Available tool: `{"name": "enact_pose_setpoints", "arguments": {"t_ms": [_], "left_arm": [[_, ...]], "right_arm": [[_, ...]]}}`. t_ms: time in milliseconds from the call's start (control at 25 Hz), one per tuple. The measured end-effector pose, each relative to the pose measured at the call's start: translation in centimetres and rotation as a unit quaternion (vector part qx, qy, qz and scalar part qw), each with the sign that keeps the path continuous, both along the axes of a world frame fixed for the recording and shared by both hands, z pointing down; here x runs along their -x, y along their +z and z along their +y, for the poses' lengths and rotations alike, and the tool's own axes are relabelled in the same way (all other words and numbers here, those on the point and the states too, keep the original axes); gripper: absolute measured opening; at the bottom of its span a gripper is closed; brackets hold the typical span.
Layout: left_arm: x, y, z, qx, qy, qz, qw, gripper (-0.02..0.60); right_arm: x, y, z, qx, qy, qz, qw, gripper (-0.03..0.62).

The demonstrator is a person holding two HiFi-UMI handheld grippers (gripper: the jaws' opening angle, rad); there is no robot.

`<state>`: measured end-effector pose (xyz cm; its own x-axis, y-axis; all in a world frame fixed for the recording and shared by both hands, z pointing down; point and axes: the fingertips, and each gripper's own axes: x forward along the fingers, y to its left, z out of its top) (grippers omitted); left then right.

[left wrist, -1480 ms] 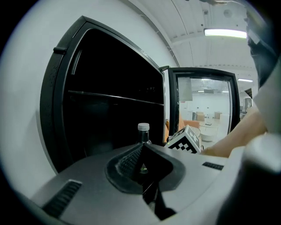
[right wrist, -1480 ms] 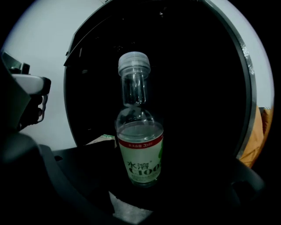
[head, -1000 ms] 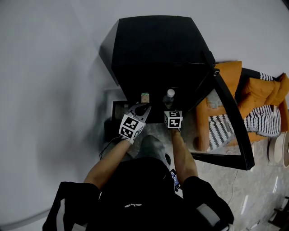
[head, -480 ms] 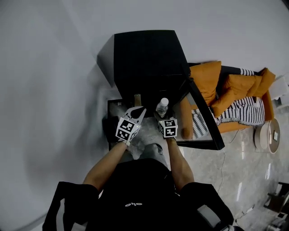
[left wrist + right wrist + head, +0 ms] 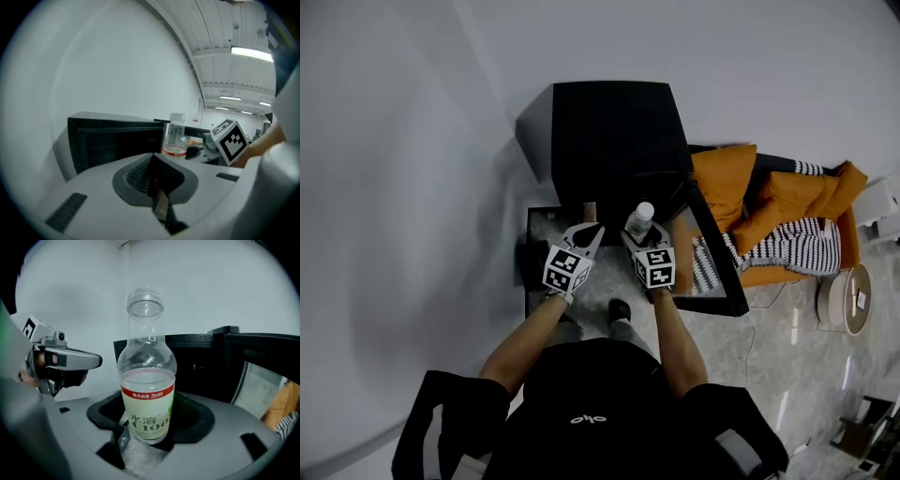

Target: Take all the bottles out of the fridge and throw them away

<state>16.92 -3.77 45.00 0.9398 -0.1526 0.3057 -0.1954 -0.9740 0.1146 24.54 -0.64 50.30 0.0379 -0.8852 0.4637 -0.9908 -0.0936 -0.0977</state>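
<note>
Grey left gripper, jaws pressed together with nothing between them, hangs in front of the black fridge. Just to its right, the right gripper pinches a clear labelled bottle upright, outside the fridge and beside its open door.

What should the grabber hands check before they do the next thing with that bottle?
1. Right gripper tight on the bottle: ok, jaws clamp its base.
2. Bottle upright: ok.
3. Bottle capped: not ok, its mouth looks open.
4. Left gripper free: ok, jaws shut on nothing.
5. Bottle out of the fridge: ok, and the fridge door stands open.
6. Somewhere to throw it away in sight: cannot tell.
</note>
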Motion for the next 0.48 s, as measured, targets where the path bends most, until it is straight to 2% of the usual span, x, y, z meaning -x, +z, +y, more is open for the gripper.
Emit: {"name": "enact_pose_setpoints", "arguments": {"t_ms": [160, 280, 480], "left_arm": [[2.4, -0.1, -2.1, -0.005, -0.056, 0.005, 0.9984, 0.006], [5.3, -0.1, -3.7, -0.003, -0.113, 0.008, 0.9936, 0.006], [11.5, -0.8, -5.8, -0.011, -0.216, 0.011, 0.9762, 0.006]], "right_arm": [[1.8, -0.4, -2.5, -0.005, -0.056, 0.006, 0.998, 0.318], [4.2, -0.4, -4.9, -0.009, -0.114, 0.011, 0.993, 0.318], [10.2, -1.0, -8.8, -0.016, -0.224, 0.014, 0.974, 0.318]]}}
